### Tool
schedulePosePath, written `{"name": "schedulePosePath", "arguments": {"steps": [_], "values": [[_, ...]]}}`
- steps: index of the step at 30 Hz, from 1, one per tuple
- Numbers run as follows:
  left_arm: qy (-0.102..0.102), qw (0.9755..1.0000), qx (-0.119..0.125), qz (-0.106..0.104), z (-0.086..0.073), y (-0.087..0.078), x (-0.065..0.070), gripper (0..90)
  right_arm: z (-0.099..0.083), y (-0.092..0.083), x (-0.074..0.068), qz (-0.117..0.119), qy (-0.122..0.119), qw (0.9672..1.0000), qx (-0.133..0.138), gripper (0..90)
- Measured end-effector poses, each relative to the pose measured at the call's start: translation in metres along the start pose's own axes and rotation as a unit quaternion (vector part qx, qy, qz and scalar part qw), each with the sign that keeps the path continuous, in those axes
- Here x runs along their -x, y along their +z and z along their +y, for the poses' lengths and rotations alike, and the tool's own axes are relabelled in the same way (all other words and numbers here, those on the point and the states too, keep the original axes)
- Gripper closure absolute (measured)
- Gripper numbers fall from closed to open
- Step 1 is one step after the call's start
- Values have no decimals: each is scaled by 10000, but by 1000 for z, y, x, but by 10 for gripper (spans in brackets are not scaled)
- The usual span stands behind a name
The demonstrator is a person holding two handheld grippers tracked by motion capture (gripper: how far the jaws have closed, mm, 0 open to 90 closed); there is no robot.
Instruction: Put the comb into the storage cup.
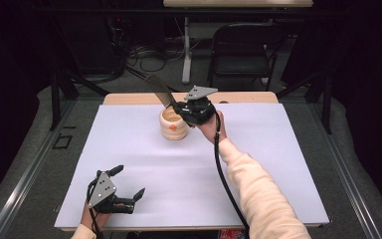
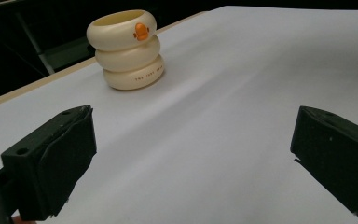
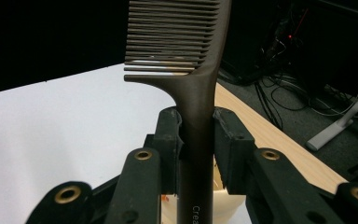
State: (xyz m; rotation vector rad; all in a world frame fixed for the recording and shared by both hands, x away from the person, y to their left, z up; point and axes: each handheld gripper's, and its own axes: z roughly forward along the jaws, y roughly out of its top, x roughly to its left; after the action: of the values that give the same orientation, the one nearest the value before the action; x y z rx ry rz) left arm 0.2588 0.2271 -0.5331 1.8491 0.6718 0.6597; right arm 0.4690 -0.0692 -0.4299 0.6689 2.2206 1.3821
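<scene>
A cream ribbed cup (image 1: 173, 124) (image 2: 127, 49) with an orange duck bill on its side stands upright on the white sheet, at the far middle. My right gripper (image 1: 181, 106) (image 3: 198, 135) hovers just over the cup's rim, shut on the handle of a dark brown comb (image 1: 160, 91) (image 3: 186, 65). The comb's toothed end sticks up and away to the far left, and part of the cup's rim (image 3: 226, 196) shows below the jaws. My left gripper (image 1: 127, 183) (image 2: 191, 154) rests open near the front left corner of the sheet, with nothing between its pads.
The white sheet (image 1: 258, 164) covers most of a wooden table (image 1: 248, 97). Behind the table stand a black folding chair (image 1: 242, 50) and a white table leg (image 1: 186, 50), with cables on the floor.
</scene>
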Motion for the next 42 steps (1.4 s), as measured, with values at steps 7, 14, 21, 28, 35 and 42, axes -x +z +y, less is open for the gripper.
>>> {"name": "schedulePosePath", "arguments": {"steps": [7,14,21,28,35,42], "values": [[-28,10000,16,12,0,0,0,3,5,2,-1,10,-61,9999,115,722],[-23,10000,23,11,0,0,0,3,9,4,0,-23,-168,9997,170,722],[-31,10000,31,10,0,0,-1,3,14,9,0,-49,-289,9993,223,721],[-30,10000,28,14,0,0,-1,3,15,16,0,-65,-379,9988,306,721],[-29,10000,30,14,0,0,-1,3,15,23,0,-77,-408,9983,408,721],[-33,10000,30,13,0,0,-1,3,16,30,-1,-141,-500,9977,433,721]]}}
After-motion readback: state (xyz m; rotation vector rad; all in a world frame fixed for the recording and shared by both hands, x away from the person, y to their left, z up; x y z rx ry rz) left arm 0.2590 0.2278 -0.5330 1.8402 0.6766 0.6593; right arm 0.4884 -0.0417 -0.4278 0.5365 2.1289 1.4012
